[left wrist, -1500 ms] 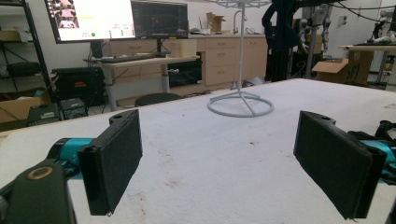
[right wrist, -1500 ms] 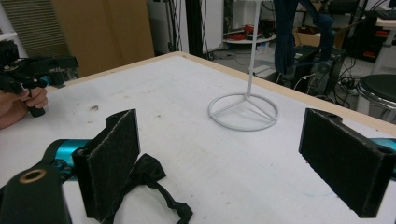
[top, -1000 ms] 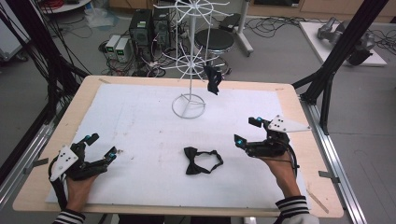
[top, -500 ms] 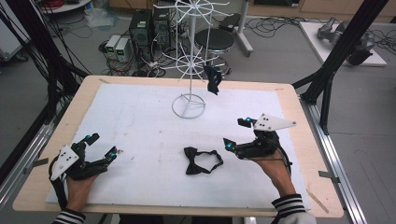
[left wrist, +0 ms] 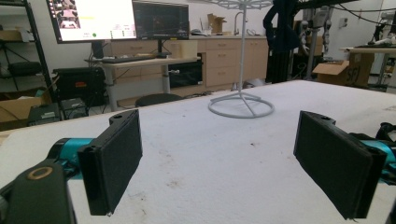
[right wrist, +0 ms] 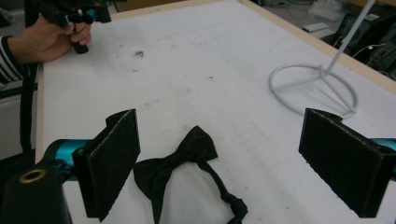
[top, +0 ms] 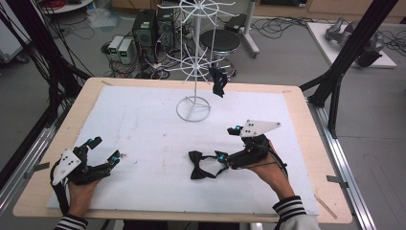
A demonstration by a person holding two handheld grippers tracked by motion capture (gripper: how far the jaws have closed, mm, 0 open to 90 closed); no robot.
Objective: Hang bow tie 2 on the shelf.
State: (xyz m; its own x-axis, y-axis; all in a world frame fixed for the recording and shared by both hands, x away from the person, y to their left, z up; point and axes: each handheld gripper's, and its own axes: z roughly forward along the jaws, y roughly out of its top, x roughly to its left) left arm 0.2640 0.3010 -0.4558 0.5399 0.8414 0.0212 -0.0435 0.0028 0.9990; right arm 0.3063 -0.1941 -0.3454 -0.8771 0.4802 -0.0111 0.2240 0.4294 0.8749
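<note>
Bow tie (top: 200,164) mid-mat, clear of edges | both grippers' fingers spread, empty

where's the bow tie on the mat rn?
The bow tie lies flat on the white mat, near its front centre in the high view, just left of the open right gripper.

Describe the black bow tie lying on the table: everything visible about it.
The bow tie is black, soft-looking fabric, lying flat on the white table cover in front of the rack's ring base. Its two wings flare from a pinched centre knot, and a thin neck strap trails off in a loop, ending in a small knot-like lump. In the right gripper view it lies between the open jaws of the right hand-held gripper, which has not closed on it.
</note>
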